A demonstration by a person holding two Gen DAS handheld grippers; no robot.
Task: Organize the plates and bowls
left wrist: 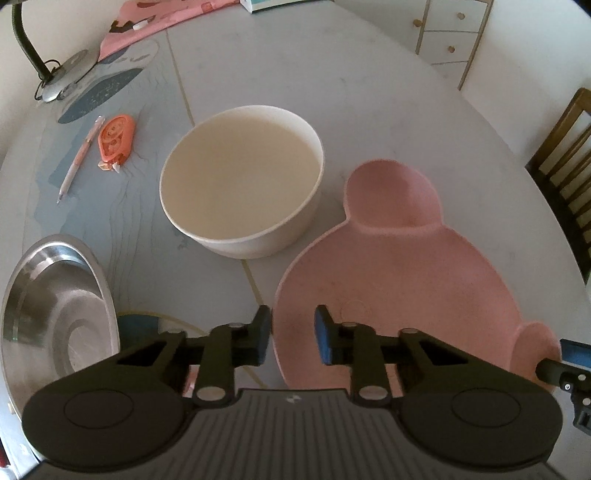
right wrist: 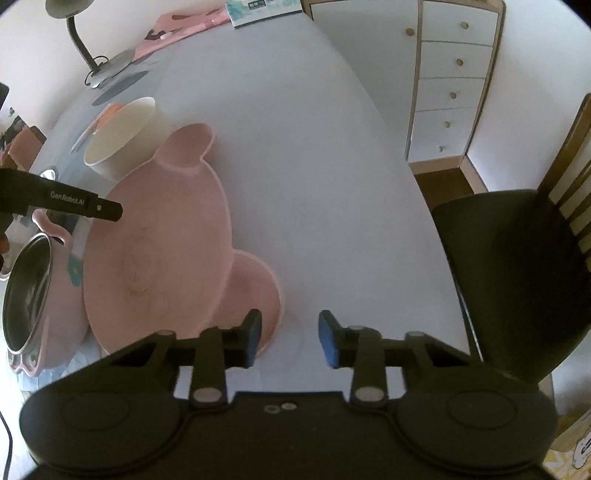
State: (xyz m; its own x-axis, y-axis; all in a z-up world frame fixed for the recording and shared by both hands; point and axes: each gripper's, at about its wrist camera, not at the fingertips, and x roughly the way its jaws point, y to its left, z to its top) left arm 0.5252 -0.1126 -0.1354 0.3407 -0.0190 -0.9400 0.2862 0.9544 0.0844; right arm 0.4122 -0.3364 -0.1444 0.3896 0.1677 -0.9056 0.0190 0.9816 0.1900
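Note:
A pink bear-shaped plate [left wrist: 406, 277] lies flat on the white table [left wrist: 258, 74], with a cream bowl [left wrist: 240, 184] just behind its left side. My left gripper [left wrist: 293, 334] points steeply down and straddles the plate's left rim. Its jaws stand narrowly apart and its pads do not press on the rim. My right gripper [right wrist: 290, 338] straddles the rim of the plate's [right wrist: 159, 251] near ear, also narrowly open, with bare table showing beside the right pad. A steel bowl [left wrist: 55, 314] sits at the near left, in a pink holder [right wrist: 62, 317].
An orange tape dispenser [left wrist: 116, 140] and a pen [left wrist: 79, 158] lie left of the cream bowl. A lamp base [left wrist: 62, 77] and pink cloth [left wrist: 155, 18] are at the far left. A dark chair [right wrist: 517, 280] stands at the table's right edge, with a white dresser [right wrist: 450, 74] beyond.

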